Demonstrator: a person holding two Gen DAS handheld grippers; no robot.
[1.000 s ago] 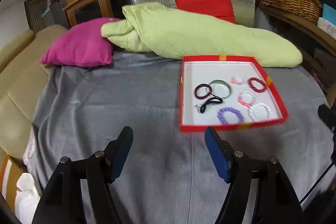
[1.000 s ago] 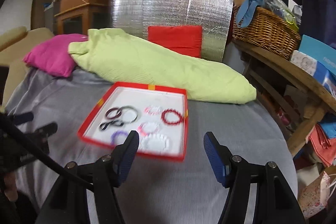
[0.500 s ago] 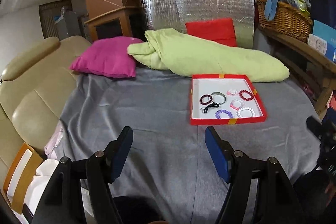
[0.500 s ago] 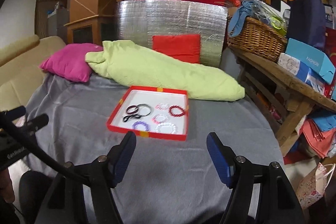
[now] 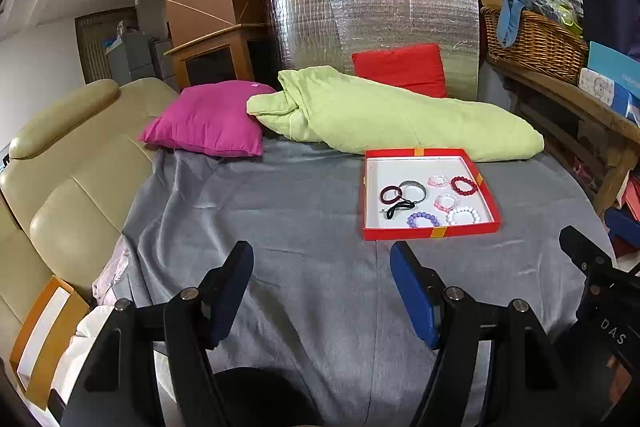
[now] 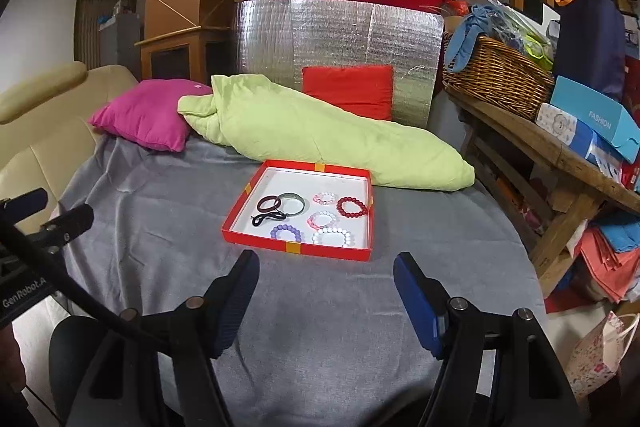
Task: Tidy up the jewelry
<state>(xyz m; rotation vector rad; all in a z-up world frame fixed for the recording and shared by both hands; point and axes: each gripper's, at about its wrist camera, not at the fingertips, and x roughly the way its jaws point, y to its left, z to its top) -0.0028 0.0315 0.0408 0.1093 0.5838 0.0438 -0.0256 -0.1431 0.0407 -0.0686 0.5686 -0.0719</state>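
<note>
Both claws — left claw (image 5: 322, 291) and right claw (image 6: 326, 293) — hang released, nothing between them, short of the shallow red cardboard tray (image 6: 294, 248) (beaded bracelets (image 6: 352, 206) inside) on grey cloth (image 6: 160, 211).

Both grippers hang open and empty.

The left gripper (image 5: 322, 291) tilts downward, its jaws spread wide with nothing between them. The right gripper (image 6: 326, 297) sits beside it at a like tilt, jaws equally wide and empty, its blue fingertips (image 6: 416, 291) apart.
</note>
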